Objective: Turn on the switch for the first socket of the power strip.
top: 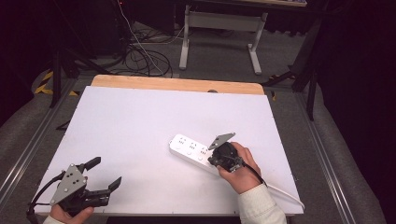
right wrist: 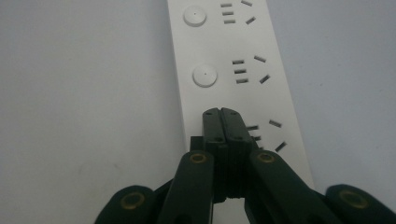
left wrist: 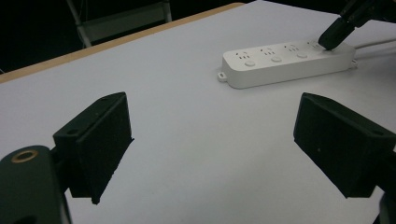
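Observation:
A white power strip [top: 192,150] lies on the white table, right of centre, with round buttons beside each socket group. My right gripper [top: 215,161] is shut, its tips pressed down on the strip's top near its cable end. In the right gripper view the closed jaws [right wrist: 222,116] cover the spot where a third button would sit, below two visible buttons [right wrist: 205,75]. The left gripper view shows the strip [left wrist: 285,63] far off with the right gripper's tip [left wrist: 332,41] on it. My left gripper [top: 105,175] hovers open at the table's near left corner, empty.
The strip's white cable [top: 285,193] runs off toward the table's near right edge. A wooden strip [top: 177,84] borders the table's far edge. Beyond it stand a white desk frame [top: 219,37] and floor cables [top: 140,58].

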The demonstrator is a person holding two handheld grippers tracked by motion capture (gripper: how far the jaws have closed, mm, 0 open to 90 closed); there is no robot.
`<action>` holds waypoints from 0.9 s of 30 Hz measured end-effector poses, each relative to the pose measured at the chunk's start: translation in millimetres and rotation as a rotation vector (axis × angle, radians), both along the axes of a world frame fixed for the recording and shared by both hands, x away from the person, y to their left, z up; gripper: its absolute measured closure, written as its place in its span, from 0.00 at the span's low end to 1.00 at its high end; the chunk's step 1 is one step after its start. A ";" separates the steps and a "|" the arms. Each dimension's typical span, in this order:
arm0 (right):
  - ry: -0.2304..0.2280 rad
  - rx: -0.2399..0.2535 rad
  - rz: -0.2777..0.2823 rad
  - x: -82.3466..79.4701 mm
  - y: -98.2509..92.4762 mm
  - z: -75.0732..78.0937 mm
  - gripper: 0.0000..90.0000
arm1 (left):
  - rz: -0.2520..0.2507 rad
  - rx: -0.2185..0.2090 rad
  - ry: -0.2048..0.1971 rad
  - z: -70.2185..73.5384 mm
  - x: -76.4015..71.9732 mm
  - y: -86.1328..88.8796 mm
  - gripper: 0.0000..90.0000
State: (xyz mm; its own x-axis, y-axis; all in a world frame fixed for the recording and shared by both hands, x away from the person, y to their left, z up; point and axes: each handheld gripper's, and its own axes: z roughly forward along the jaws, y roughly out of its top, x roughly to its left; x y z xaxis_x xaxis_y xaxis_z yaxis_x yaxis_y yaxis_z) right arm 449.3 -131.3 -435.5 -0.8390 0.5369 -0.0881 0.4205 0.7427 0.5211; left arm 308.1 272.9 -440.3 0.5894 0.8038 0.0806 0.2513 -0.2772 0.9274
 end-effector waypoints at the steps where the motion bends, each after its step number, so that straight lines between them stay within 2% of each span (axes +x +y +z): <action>1: 0.000 -0.002 0.000 0.0 0.1 -0.2 1.00 | 0.000 0.000 0.000 0.0 0.0 0.0 0.14; 11: -0.024 -0.011 -0.005 -3.8 1.9 -2.1 1.00 | -0.003 0.010 -0.005 0.5 -0.2 0.4 0.14; 27: -0.009 -0.005 -0.021 -3.2 1.8 -4.3 1.00 | -0.003 0.010 -0.003 0.1 -0.8 -0.7 0.14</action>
State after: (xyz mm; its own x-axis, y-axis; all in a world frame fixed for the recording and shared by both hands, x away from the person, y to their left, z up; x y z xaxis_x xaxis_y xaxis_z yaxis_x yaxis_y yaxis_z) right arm 446.1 -129.5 -439.8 -0.8267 0.5539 -0.0989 0.4312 0.7366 0.5211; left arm 307.3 272.2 -440.1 0.5916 0.8012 0.0900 0.2476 -0.2868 0.9254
